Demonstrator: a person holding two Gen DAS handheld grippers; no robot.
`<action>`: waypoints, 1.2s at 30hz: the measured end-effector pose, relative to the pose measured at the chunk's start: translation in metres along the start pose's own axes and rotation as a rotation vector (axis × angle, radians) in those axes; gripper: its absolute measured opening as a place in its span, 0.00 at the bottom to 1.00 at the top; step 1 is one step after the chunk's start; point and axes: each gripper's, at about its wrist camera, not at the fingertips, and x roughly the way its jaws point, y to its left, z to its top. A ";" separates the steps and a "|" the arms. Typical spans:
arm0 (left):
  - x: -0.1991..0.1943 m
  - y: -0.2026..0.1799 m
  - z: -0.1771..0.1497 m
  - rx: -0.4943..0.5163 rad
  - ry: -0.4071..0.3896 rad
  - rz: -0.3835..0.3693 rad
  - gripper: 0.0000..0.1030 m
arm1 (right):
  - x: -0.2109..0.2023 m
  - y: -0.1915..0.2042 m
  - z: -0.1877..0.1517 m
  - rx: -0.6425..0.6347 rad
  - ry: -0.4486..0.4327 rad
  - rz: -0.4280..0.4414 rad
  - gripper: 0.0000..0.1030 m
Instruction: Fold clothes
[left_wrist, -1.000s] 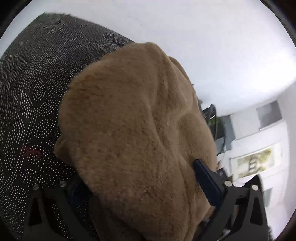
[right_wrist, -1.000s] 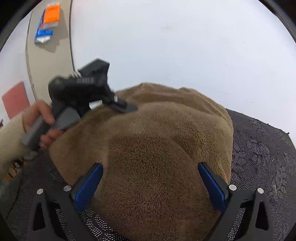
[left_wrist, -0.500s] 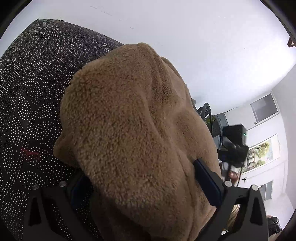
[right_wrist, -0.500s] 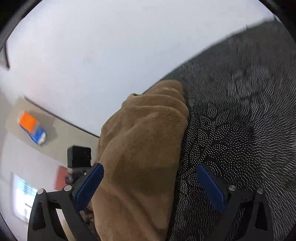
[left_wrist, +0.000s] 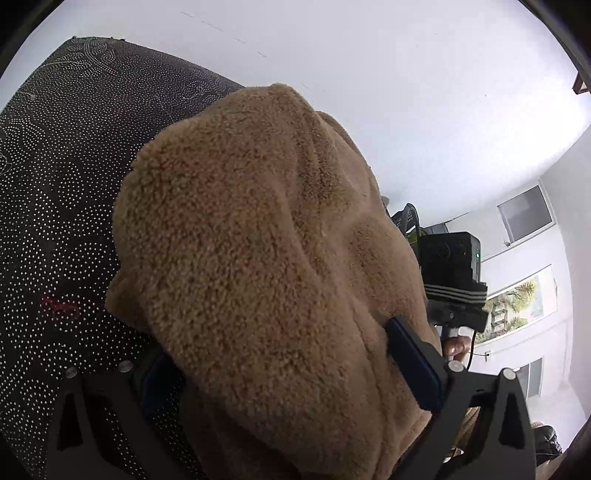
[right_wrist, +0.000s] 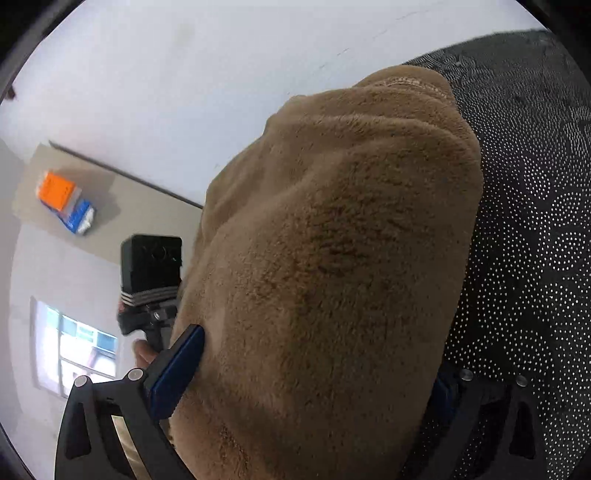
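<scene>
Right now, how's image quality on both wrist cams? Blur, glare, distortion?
Left wrist view: sharp, fleece pile on the brown garment crisp; strong fisheye bend, dark corners; no glare on the white surface. Right wrist view: garment fairly sharp; the window is blown out and soft, the orange and blue box slightly blurred.

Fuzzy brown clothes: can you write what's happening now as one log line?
step: fold, lifted | left gripper: fuzzy brown garment between fingers | right gripper: same garment between fingers | under: dark dotted cloth
</scene>
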 end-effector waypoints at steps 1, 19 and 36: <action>0.001 0.000 0.001 0.000 0.001 0.000 0.99 | 0.003 0.001 0.000 -0.003 0.009 0.008 1.00; 0.021 -0.014 0.016 0.000 0.004 0.015 0.99 | 0.052 0.039 -0.018 -0.119 -0.011 -0.087 0.82; 0.084 -0.124 0.017 0.006 0.000 -0.014 0.61 | 0.024 0.106 -0.066 -0.243 -0.235 -0.147 0.53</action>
